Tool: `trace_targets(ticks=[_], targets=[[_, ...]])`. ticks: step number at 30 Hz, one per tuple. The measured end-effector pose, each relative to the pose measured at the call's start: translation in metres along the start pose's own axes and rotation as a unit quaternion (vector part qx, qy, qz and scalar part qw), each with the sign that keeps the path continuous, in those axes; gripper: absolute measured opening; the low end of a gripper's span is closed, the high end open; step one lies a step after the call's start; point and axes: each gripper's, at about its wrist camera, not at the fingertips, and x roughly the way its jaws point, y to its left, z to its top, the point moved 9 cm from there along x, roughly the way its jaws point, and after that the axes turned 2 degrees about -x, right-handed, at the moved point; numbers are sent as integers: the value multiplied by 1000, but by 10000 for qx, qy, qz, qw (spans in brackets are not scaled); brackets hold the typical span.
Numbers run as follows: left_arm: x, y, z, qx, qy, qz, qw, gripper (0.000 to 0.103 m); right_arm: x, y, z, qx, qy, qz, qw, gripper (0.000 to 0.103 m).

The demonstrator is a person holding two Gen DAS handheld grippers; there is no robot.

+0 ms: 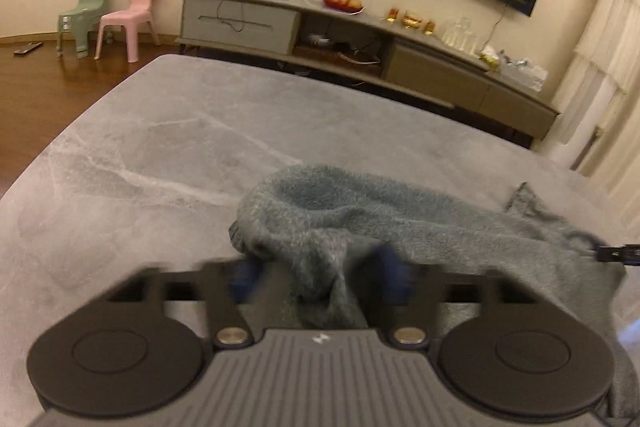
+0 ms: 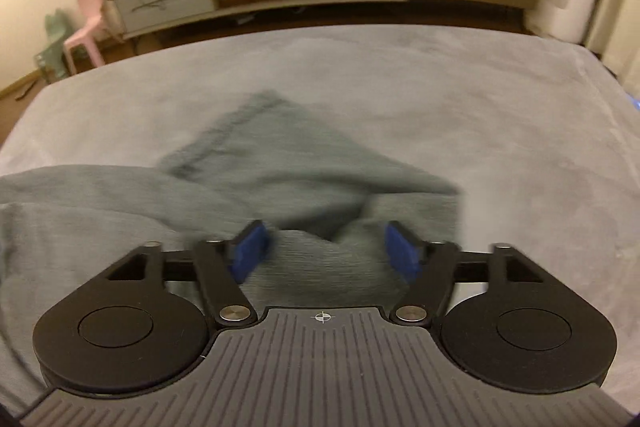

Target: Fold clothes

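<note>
Left hand-held gripper [image 1: 318,273] stands with its jaws spread wide, its blue pads [image 1: 244,277] blurred. A fold of the grey knitted garment [image 1: 360,215] rises up between the two fingers, but the pads stand apart from it on both sides and do not press it. In the left wrist view the garment lies bunched on the grey marbled counter [image 1: 140,155], a rounded hump of cloth just ahead of the fingers and a flatter part trailing off toward the right edge of the picture.

Right hand-held gripper [image 2: 330,253] is likewise wide open, its blue pads [image 2: 250,253] angled outward. The grey cloth [image 2: 280,163] lies beneath and between its fingers, with a gap on each side, so nothing is clamped. Ahead of it a flap with a stitched hem points away across the counter [image 2: 480,99], and more cloth spreads toward the left edge of the picture.

Beyond the counter a long low cabinet [image 1: 280,23] runs along the wall, with a pink chair [image 1: 128,17] and a green chair [image 1: 82,17] on the wooden floor beside it.
</note>
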Motion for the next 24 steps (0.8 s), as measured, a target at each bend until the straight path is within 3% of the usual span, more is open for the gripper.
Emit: trace_targets(ticks=[2,6,8,9,10,11,12,14,15,17,19,22,23,24], targets=[[12,-2,-3,2,76,177,9998,86,16,-23,-1,155,-31,-181,9997,79],[34,-10,-3,134,195,407,9989,84,46,-69,-3,473,-90,-507,9976,79],[38,-15,0,252,195,344,9989,63,50,-81,-6,717,-51,-232,9971,79],[40,-18,1,298,209,276,9990,27,51,-83,-9,794,-42,-66,9968,74],[41,-20,2,310,226,203,9991,9,50,-80,-11,783,-58,163,9968,54],[43,-22,3,308,245,127,9991,9,47,-78,-12,776,-105,373,9962,8],[40,-23,6,359,154,121,9992,9,35,-77,-7,795,-308,487,9952,1],[14,-25,27,378,-382,-8,9986,8,7,-74,5,834,-755,723,9910,0],[-6,-24,42,233,-715,-176,9970,8,-23,-73,17,859,-1218,902,9847,0],[-46,-21,72,-36,-1372,-435,9896,8,-87,-66,48,695,-2127,1115,9682,0],[-79,-16,104,-273,-1939,-414,9798,8,-146,-58,79,427,-2897,1104,9498,0],[-84,-10,141,-553,-2330,93,9709,9,-166,-51,127,215,-3300,569,9420,0],[-73,-9,150,-633,-2343,353,9695,9,-149,-50,142,206,-3186,410,9468,1],[-51,-11,154,-546,-2141,548,9737,9,-120,-51,154,190,-2934,264,9554,1]])
